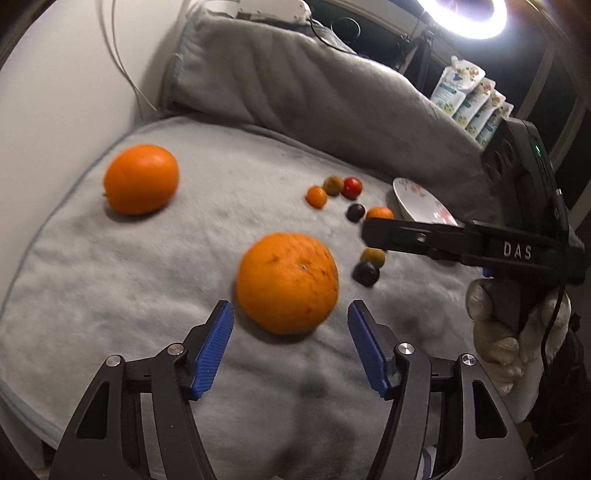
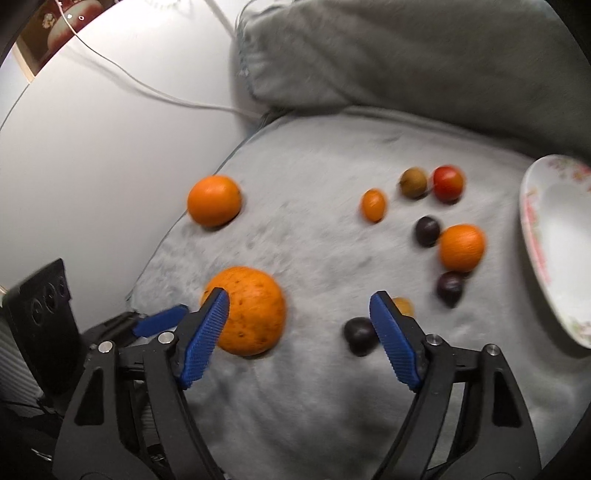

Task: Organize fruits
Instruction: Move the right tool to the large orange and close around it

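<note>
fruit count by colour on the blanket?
Orange: 5, the speckled orange, smooth orange, mid-size orange, small orange one, and one half hidden by a finger
Dark purple: 3
Red: 1
Brown-green: 1
Total: 10

A grey blanket [image 1: 155,258] is covering the surface, its piped edge curving round on the left. At the far side a grey cushion [image 1: 295,92] is lying bunched along the blanket's back edge. A ring light [image 1: 466,20] is glowing at the far right. Below it, a row of printed pouches [image 1: 469,99] is standing upright behind the cushion. A white cable [image 2: 147,86] is trailing across the pale wall [image 2: 92,122] on the left and running down to the cushion's left end. At the far left, a framed picture [image 2: 55,26] is hanging on the wall.
</note>
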The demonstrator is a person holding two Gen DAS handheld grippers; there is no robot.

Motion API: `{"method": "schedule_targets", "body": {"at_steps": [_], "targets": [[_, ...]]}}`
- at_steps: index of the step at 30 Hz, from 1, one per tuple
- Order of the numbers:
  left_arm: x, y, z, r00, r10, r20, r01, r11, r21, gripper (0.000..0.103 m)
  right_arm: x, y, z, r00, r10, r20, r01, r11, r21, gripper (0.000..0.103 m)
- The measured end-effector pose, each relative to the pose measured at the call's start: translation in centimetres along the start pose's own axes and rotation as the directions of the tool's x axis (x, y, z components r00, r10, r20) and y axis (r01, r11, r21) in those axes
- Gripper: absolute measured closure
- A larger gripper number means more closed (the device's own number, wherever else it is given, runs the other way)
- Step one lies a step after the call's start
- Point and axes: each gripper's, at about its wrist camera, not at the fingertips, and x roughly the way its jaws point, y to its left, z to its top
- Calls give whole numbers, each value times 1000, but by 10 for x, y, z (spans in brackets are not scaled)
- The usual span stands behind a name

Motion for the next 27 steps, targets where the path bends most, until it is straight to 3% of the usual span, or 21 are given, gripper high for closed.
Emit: {"method": "schedule_targets", "body": {"at_steps": [13, 27], "targets": [[14, 9, 1, 999, -14, -40, 13, 999, -33, 47, 33, 16, 2, 991, 88, -98, -92, 995, -35, 23], [30, 11, 1, 997, -34, -73, 31, 999, -44, 47, 56, 21, 1, 981, 119, -151, -123, 992, -21, 23]]}}
